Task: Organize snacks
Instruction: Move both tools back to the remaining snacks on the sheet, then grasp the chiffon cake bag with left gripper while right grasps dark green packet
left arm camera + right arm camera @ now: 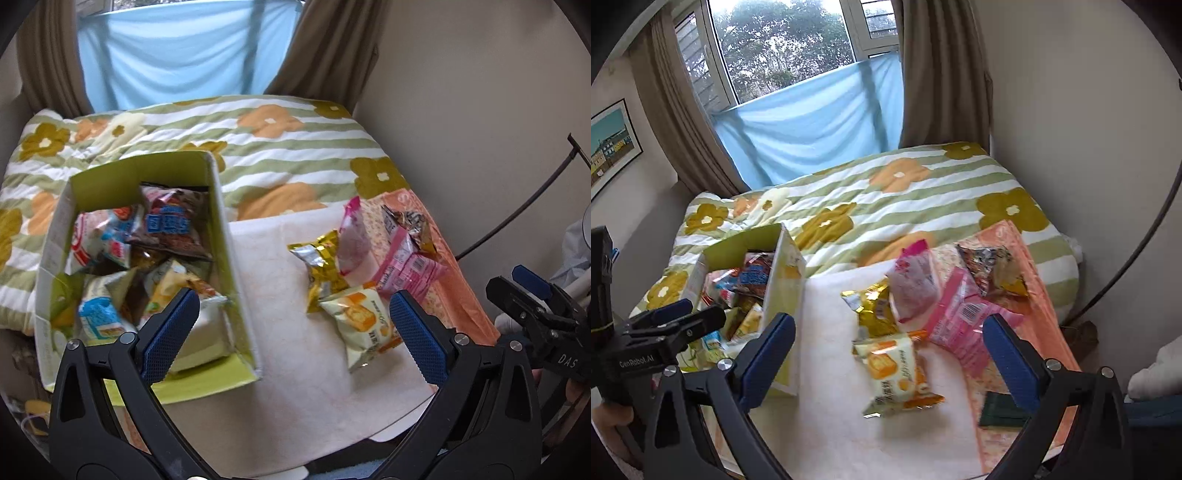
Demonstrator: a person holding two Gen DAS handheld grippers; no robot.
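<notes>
Right wrist view shows my right tongs [888, 363] spread wide over the yellow cake pack [897, 373] on the bed, left tongs [293, 332] spread too, so next I pinch it for the green box [236, 266].

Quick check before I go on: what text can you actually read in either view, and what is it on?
"DAS": right hand-held gripper, on its body.
"GenRobot.AI": left hand-held gripper, on its body.
Printing on the cream snack packet, pink packet and packets in the green box: too blurred to read.
</notes>
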